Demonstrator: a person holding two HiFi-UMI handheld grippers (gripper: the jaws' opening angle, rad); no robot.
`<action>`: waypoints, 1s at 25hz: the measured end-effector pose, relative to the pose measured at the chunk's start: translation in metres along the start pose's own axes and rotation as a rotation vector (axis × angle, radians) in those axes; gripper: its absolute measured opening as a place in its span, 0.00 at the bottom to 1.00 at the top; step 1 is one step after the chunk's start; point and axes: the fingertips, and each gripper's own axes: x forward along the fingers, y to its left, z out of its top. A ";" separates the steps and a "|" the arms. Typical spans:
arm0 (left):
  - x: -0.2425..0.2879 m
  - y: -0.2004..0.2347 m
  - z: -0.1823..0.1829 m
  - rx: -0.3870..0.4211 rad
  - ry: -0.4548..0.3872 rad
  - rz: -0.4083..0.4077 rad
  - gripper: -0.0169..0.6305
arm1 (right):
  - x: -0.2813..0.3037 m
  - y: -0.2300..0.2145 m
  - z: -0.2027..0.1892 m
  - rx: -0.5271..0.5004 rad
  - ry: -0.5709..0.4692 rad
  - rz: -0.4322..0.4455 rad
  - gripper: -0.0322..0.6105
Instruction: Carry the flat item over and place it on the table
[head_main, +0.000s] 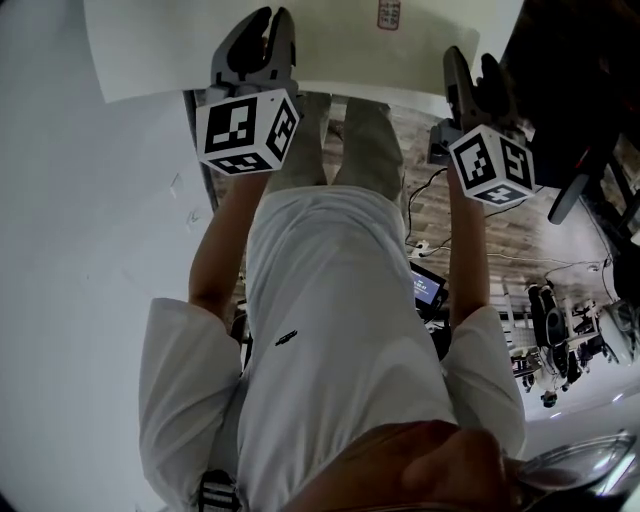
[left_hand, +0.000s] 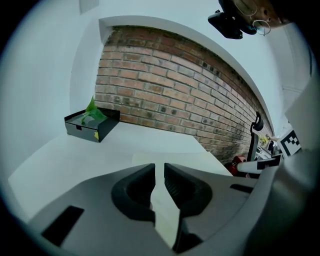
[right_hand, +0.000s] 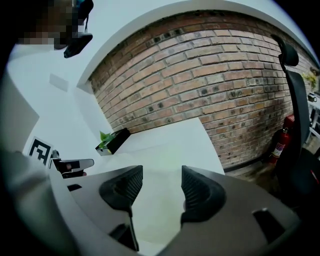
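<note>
A pale flat sheet (head_main: 345, 45) lies on the white table (head_main: 140, 50), reaching its near edge. My left gripper (head_main: 272, 20) sits at the sheet's left part. In the left gripper view, its jaws (left_hand: 159, 167) stand almost together with the sheet's (left_hand: 167, 212) thin edge running between the pads. My right gripper (head_main: 472, 62) hovers at the sheet's right edge. Its jaws (right_hand: 161, 172) are spread wide, and the sheet (right_hand: 155, 200) lies between and below them without touching the pads.
A black box holding a green plant (left_hand: 92, 125) stands at the table's far corner by a brick wall (left_hand: 175, 85). A black chair (right_hand: 297, 125) and a red fire extinguisher (right_hand: 280, 145) are to the right. Cables and gear (head_main: 560, 330) lie on the floor.
</note>
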 end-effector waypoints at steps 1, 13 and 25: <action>-0.007 0.000 0.003 0.000 -0.003 -0.001 0.12 | -0.004 0.005 0.001 -0.004 -0.004 0.000 0.44; -0.084 -0.014 0.033 -0.021 -0.017 -0.065 0.07 | -0.061 0.056 0.024 -0.008 -0.042 0.038 0.13; -0.151 -0.037 0.078 -0.038 -0.065 -0.085 0.07 | -0.118 0.092 0.065 -0.030 -0.090 0.064 0.12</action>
